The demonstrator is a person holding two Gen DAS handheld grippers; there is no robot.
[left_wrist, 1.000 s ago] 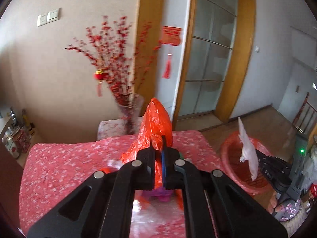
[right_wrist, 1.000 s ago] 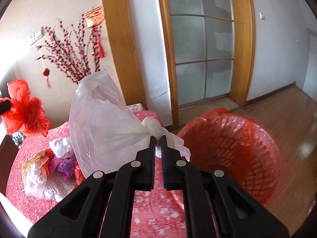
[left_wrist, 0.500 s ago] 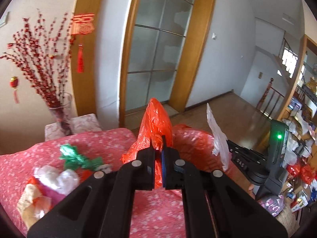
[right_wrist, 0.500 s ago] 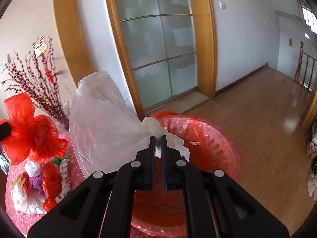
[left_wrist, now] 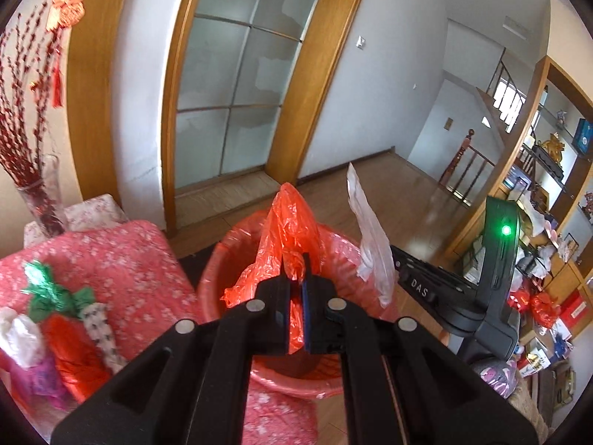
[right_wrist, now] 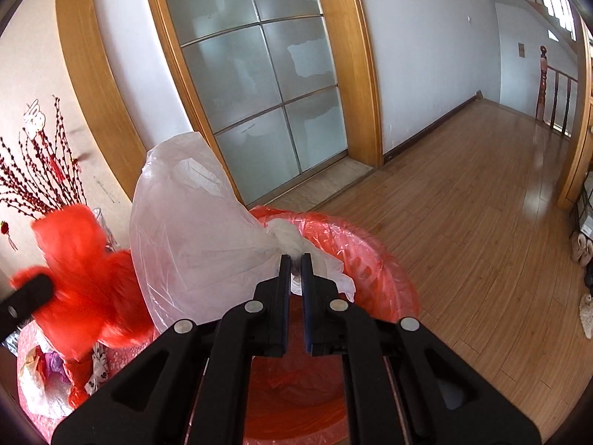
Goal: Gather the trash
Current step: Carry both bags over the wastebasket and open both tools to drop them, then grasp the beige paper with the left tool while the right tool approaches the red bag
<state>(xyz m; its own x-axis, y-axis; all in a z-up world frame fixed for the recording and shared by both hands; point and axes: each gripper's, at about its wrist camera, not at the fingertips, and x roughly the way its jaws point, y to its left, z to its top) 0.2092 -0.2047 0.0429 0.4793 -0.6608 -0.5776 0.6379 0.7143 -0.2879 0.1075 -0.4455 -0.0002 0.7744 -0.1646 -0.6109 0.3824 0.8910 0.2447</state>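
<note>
While both tongs pinch their loads, the red-lined bin decides the drop:
Left tongs (left_wrist: pixel 295 282): clamped narrow on the knot of the orange bag (left_wrist: pixel 287 230), which stands up from the jaws.
Right tongs (right_wrist: pixel 295 261): clamped narrow on the twisted neck of the clear bag (right_wrist: pixel 192 237), which balloons up and to the left.
Bin (left_wrist: pixel 335 244): directly beyond and below both pairs of tips, its mouth open upward; the right tongs look nearer its middle.
Leftover trash (left_wrist: pixel 55 319): on the pink cloth, left of the bin.
Change: a second ago the table filled the left view; now the bin does.
</note>
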